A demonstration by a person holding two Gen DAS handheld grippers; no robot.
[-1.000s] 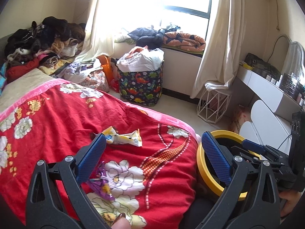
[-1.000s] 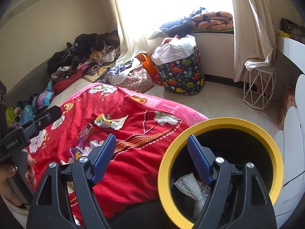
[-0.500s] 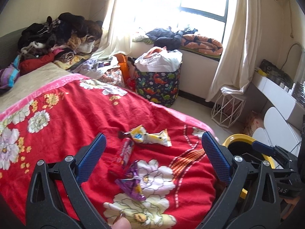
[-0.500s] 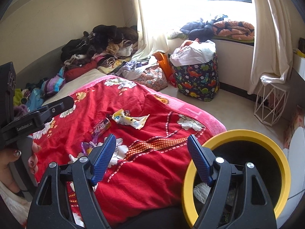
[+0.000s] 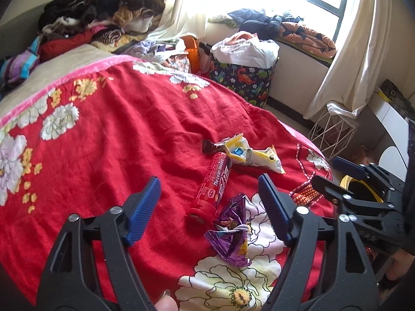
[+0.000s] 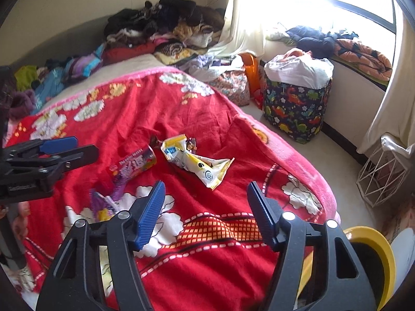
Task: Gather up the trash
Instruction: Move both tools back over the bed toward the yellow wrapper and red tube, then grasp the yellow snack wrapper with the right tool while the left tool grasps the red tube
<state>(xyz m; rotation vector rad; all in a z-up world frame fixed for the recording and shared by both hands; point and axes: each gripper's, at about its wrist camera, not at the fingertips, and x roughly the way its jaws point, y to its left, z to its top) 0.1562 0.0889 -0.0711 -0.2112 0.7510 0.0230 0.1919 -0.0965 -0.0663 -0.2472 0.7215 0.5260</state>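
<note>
**Three Wrappers on a Red Blanket, Two Grippers Above**

Three pieces of trash lie together on the red floral blanket (image 5: pixel 109 134) near its foot-end edge: one yellow-and-white snack wrapper (image 5: pixel 253 155), one red candy tube (image 5: pixel 214 184) and one crumpled purple wrapper (image 5: pixel 232 235). The tube lies between the other two, its upper end touching the yellow wrapper, its capped lower end just beside the purple one. A small dark wrapper scrap (image 5: pixel 208 147) pokes out at the yellow wrapper's far side.

The left gripper (image 5: pixel 208 202) hangs over the blanket with its blue fingers spread wide and nothing between them; in its own view the tube's capped end and the purple wrapper sit in the gap. The right gripper (image 6: pixel 206 210) is likewise spread and holds nothing, levelled over the blanket's edge, the yellow wrapper just beyond its fingertips. Each gripper shows in the other's camera.

One yellow-rimmed bin (image 6: pixel 373 248) stands off the blanket's corner, beside the right gripper. One dinosaur-print hamper (image 6: pixel 295 108) and one white wire basket (image 6: pixel 381 173) stand on the floor under the window.
</note>
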